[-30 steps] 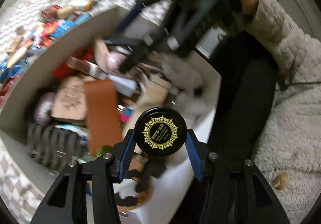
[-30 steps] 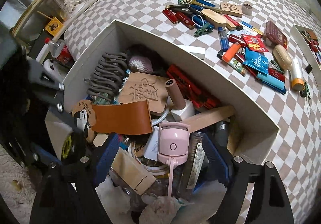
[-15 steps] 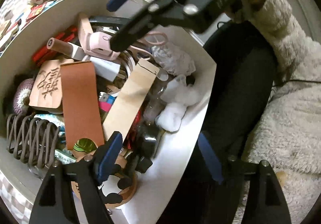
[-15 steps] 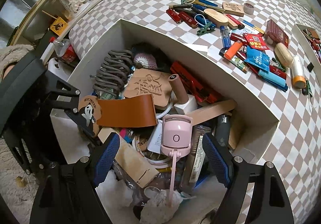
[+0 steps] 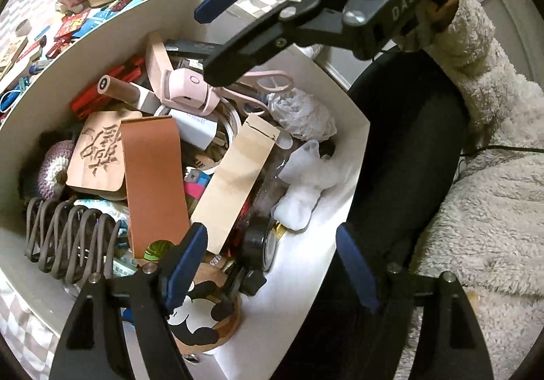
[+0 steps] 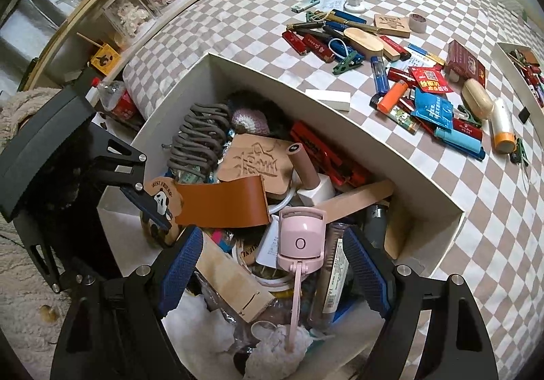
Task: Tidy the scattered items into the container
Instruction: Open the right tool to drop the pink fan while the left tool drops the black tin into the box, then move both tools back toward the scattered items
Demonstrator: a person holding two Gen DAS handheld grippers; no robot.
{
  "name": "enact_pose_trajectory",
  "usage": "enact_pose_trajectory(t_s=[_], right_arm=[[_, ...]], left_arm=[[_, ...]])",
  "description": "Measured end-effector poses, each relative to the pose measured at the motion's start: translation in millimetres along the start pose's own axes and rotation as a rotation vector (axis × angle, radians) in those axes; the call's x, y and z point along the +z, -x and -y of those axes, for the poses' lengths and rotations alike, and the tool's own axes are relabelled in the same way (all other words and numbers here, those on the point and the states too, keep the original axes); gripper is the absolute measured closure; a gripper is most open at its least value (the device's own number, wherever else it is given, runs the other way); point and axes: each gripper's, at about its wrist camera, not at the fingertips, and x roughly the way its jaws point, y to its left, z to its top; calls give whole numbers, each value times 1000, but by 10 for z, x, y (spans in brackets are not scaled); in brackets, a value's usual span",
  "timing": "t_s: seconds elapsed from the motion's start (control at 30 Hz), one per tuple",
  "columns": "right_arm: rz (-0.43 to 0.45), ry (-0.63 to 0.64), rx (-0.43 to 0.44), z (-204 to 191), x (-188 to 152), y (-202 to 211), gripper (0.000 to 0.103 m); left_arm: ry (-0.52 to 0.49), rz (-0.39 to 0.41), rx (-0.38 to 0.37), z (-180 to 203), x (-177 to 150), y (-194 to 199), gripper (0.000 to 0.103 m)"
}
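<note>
Two claws, left and right, spread wide and empty over the crammed white container; black round tin inside; scattered lighters beyond on checkered bed.

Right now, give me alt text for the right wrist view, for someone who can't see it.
The open right gripper hovers empty above a white box crammed with odds and ends, a pink eyelash curler directly below it. Beyond the box, lighters and packets lie scattered on a checkered cloth, and the left gripper enters from the left.
</note>
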Motion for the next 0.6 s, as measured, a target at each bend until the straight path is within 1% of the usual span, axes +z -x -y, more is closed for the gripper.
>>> enact_pose_trajectory(t_s=[0.17,0.2,0.27,0.33,0.37,0.4,0.6], right_arm=[[13,6,0,-22,10,30,19],[17,8,-5,-30,16,36,19],[26,15,-21,-41,31,47,19],[33,22,-41,-45,44,54,14],[36,24,-50,-43,48,57,6],[40,29,-56,-48,51,60,0],[69,60,-88,-115,68,119,0]], left_arm=[[8,43,30,-61,1,136,25],[12,56,40,-104,16,206,23],[25,84,55,-147,70,277,15],[46,115,67,-187,99,352,9],[58,133,74,-222,128,389,8],[72,151,80,-261,150,430,7],[117,269,114,-392,232,658,6]])
